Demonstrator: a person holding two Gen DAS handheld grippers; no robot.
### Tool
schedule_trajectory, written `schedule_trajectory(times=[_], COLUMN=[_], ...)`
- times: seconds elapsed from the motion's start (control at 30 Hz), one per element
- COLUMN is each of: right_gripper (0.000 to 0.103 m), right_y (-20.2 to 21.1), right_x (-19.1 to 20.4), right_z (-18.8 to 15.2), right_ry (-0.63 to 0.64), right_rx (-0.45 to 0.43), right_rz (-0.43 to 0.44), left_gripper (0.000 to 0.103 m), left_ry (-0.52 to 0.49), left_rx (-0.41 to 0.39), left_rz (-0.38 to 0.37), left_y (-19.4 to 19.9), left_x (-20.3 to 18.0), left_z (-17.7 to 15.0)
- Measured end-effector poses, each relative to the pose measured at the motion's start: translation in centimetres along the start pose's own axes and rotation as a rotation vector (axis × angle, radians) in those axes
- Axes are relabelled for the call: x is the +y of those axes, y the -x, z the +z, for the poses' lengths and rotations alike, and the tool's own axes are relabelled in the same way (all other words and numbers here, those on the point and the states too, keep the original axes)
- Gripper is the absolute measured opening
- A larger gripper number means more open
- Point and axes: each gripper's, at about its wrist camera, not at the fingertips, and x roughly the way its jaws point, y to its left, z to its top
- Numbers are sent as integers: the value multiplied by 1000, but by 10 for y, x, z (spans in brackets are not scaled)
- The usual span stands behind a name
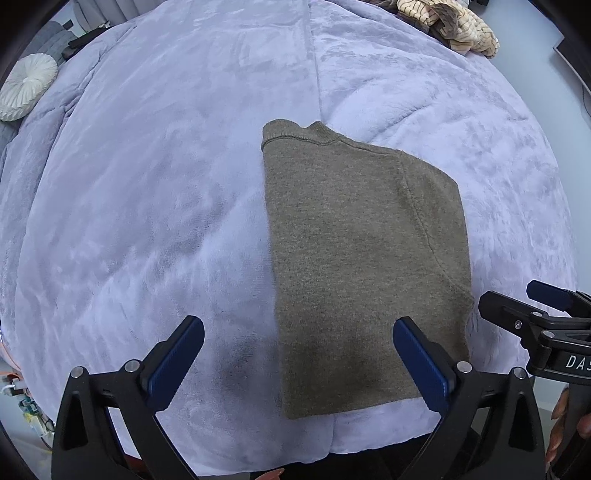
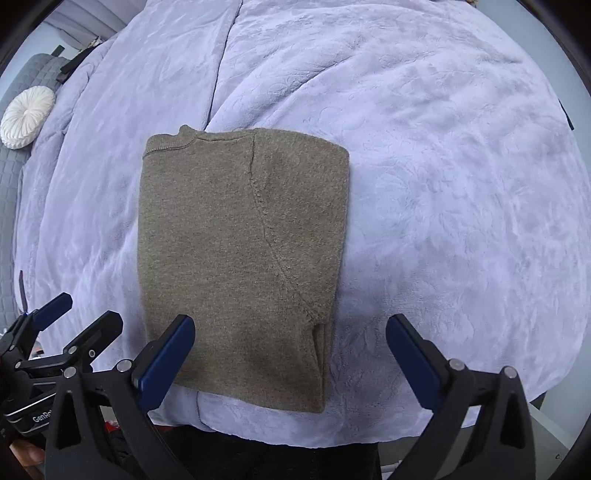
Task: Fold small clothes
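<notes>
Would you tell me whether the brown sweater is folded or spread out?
Folded: the sweater lies as a compact rectangle on the blanket, sleeves tucked away, stacked layers showing at its near right edge.

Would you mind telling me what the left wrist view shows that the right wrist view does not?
Only the left wrist view shows the striped cream clothes heaped at the far edge of the bed. Only the right wrist view shows the grey quilted cover beside the round cushion. Both show the folded brown sweater lying flat on the lilac blanket, with the left gripper and right gripper open above it, holding nothing.
</notes>
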Motion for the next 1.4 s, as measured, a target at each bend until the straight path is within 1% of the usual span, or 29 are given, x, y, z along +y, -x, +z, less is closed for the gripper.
schedule_trajectory(times=[0.1, 0.3, 0.37, 0.57, 0.73, 1.4], right_gripper=[103, 103, 103, 103, 103, 103], right_y=[1, 6, 7, 9, 12, 13], right_x=[2, 6, 8, 10, 10, 12], right_z=[2, 2, 2, 2, 2, 2], right_ry=[10, 10, 13, 20, 25, 30], right_rx=[-5, -18, -20, -30, -41, -44], right_rz=[-21, -42, -51, -83, -91, -101], left_gripper=[103, 103, 103, 103, 103, 103], left_ry=[-11, 25, 32, 39, 38, 45], left_rx=[-12, -19, -15, 2, 12, 30], left_rz=[38, 64, 81, 97, 118, 114], left_y=[2, 3, 2, 1, -1, -3], left_x=[-2, 4, 6, 7, 7, 10], left_z=[0, 1, 2, 1, 0, -1])
